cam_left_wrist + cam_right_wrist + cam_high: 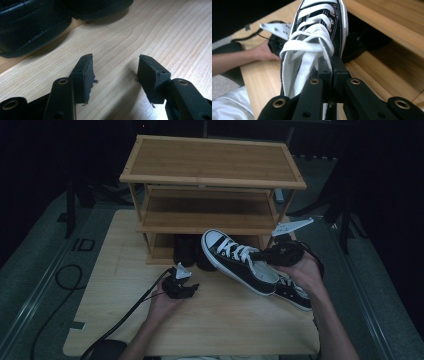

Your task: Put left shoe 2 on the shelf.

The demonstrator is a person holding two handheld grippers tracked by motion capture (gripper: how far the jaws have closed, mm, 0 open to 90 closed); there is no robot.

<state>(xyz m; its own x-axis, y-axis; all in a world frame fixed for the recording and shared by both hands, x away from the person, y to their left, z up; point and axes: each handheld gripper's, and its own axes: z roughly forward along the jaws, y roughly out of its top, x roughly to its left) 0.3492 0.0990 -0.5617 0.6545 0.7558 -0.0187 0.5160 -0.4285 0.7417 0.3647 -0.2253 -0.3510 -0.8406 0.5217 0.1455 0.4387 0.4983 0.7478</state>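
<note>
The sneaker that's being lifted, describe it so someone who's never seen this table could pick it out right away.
In front of the wooden shoe rack, look at the right tool, which is shut on the side of a sneaker. That sneaker is off the table with its white toe toward the rack. Its twin lies on the table, and the black shoes on the bottom shelf are plain black.

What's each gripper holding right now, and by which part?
The right gripper is shut on the black-and-white sneaker, pinching the side wall of its opening beside the laces. The left gripper holds nothing; its jaws stand open over the table.
</note>
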